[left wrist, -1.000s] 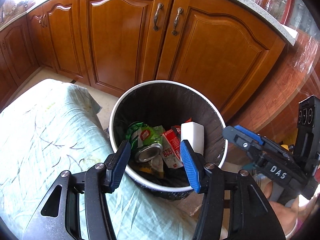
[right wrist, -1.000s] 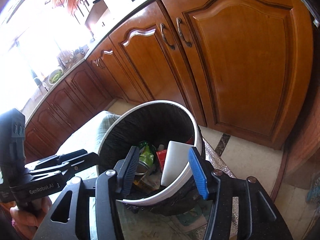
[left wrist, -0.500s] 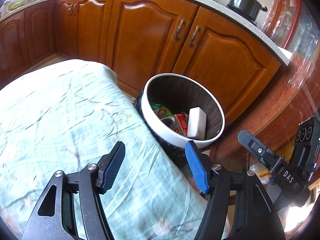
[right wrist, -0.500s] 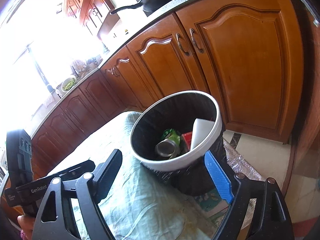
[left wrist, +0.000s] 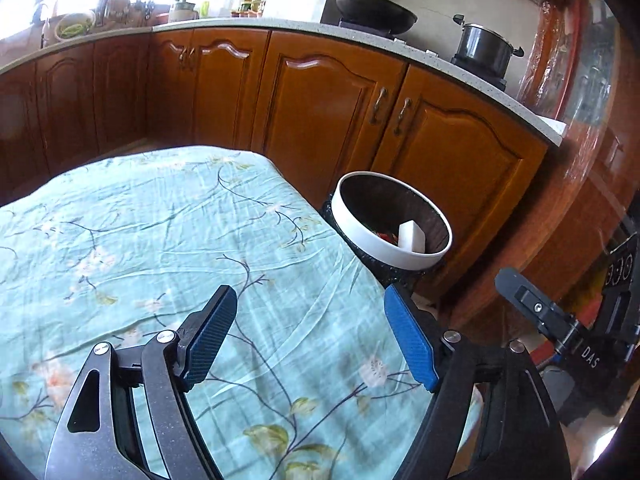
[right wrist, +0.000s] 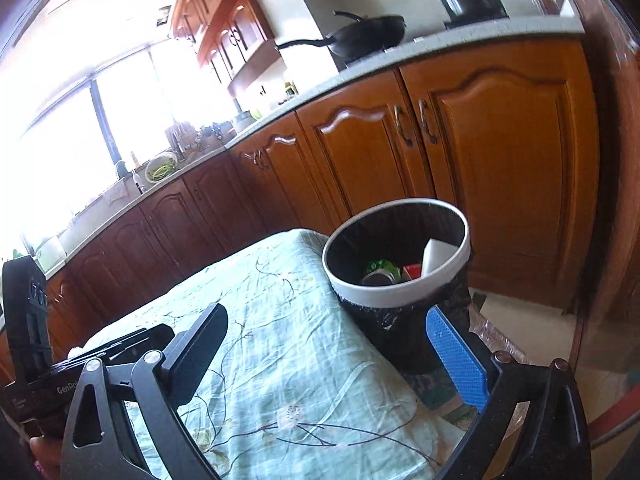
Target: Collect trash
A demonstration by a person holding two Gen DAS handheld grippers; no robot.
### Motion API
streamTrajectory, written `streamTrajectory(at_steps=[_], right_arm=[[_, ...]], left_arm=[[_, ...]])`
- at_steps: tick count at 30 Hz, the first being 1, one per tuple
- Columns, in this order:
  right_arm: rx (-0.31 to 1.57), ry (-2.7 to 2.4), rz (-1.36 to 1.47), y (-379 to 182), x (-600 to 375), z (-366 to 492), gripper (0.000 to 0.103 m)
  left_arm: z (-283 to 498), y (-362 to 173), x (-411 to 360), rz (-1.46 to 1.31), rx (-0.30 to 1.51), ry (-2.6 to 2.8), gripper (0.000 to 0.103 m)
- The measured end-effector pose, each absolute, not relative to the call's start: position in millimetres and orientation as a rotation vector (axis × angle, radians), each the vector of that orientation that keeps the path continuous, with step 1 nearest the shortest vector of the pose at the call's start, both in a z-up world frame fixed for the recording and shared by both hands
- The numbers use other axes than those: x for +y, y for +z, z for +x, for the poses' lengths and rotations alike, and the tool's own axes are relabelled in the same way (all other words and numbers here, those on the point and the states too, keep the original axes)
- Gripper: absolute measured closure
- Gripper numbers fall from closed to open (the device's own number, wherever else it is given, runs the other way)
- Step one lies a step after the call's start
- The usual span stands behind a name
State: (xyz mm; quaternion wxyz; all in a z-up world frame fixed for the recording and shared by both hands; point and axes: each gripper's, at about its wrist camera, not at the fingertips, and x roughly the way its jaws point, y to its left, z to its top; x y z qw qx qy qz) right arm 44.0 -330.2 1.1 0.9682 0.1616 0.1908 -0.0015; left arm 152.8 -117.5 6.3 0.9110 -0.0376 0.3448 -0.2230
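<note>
A round trash bin (left wrist: 362, 236) with a white rim and black liner stands on the floor by the table's far right corner; it also shows in the right wrist view (right wrist: 400, 298). Inside it lie a white block (left wrist: 412, 236), a green can (right wrist: 380, 272) and red packaging (right wrist: 412, 270). My left gripper (left wrist: 316, 340) is open and empty above the table (left wrist: 160, 240). My right gripper (right wrist: 332, 356) is open and empty, above the table's right edge, short of the bin.
The table wears a light green floral cloth. Brown wooden cabinets (left wrist: 320, 112) run behind the bin under a speckled counter with a wok (left wrist: 376, 12) and a pot (left wrist: 484, 48). The other gripper's body shows at the right edge (left wrist: 560, 328).
Both grippers have pulled back and up from over the bin to above the table. The bin now sits farther away. Both jaws have opened wider.
</note>
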Motion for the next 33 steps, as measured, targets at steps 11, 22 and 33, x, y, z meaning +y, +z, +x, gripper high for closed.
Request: streamTrajectory(at_steps=[11, 22, 33], right_arm=[[0.209, -0.024, 0.167, 4, -280, 13, 0.0], [0.271, -0.02, 0.172, -36, -272, 5, 0.0], [0.276, 0.001, 0.165, -38, -266, -3, 0.0]], left_arm=[[95, 32, -72, -0.058, 0.393, -0.27, 0.0], [72, -5, -64, 0.024, 0.349, -0.155, 0.0], [56, -12, -59, 0.03, 0.355, -0.13, 0.0]])
